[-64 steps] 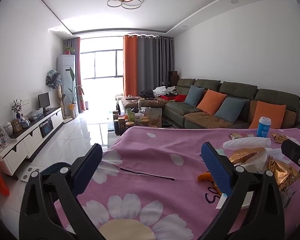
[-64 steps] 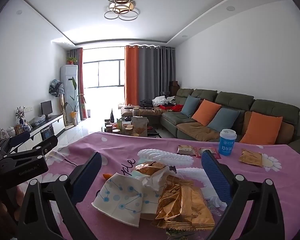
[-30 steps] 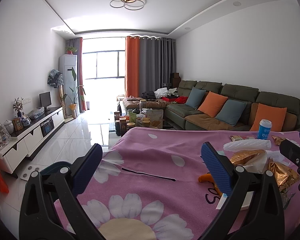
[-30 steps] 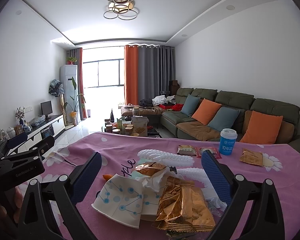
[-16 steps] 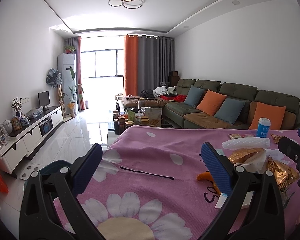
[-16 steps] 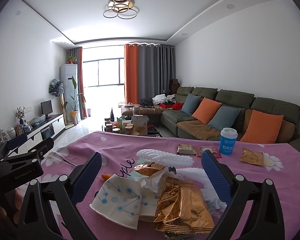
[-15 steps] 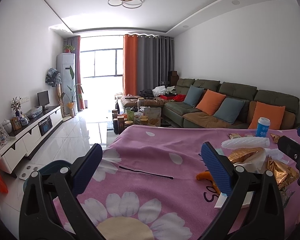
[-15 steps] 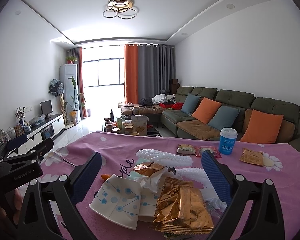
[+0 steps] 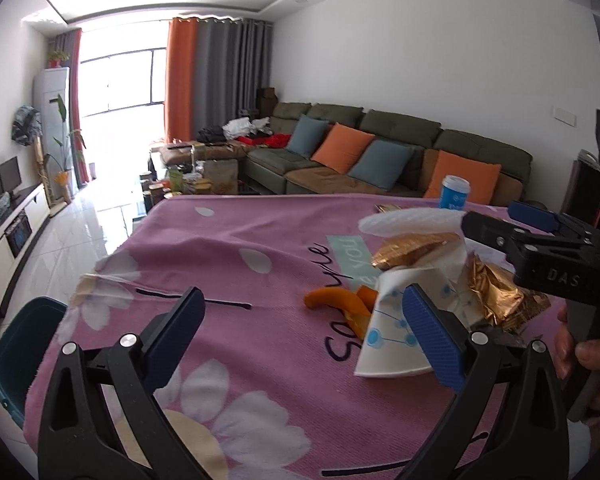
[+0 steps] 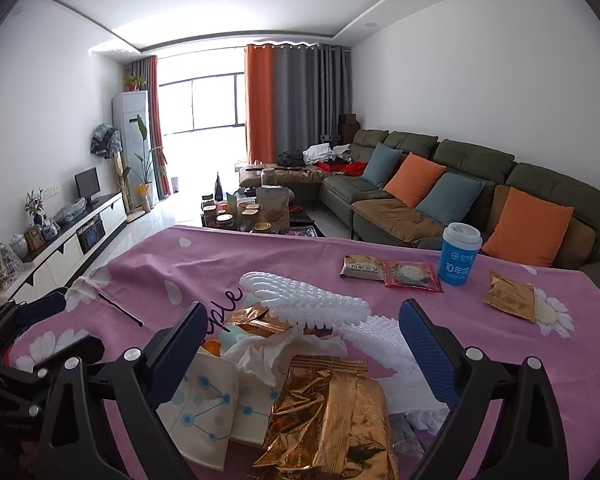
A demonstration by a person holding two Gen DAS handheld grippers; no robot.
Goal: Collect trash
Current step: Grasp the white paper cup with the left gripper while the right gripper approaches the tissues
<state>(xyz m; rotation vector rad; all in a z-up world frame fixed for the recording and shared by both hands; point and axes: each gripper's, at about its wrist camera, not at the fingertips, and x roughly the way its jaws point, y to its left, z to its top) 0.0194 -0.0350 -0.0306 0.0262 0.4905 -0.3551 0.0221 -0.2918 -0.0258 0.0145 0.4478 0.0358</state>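
a heap of crumpled gold foil wrappers, white tissue and a flattened dotted paper cup (image 10: pixel 300 392) lies on the pink flowered tablecloth (image 9: pixel 228 248). the right gripper (image 10: pixel 300 340), tilted down, has been narrowing slightly, jaws wide around the heap, not pressing. the left gripper (image 9: pixel 300 328) gapes empty beside it. a teal bin (image 9: pixel 16 344) sits below the table's edge, contents hidden.

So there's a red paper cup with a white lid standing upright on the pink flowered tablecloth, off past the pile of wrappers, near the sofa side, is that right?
Not quite: the paper cup is blue, not red, as the right wrist view shows. The rest holds: it has a white lid and stands upright on the pink flowered tablecloth, past the pile of wrappers, near the sofa side.
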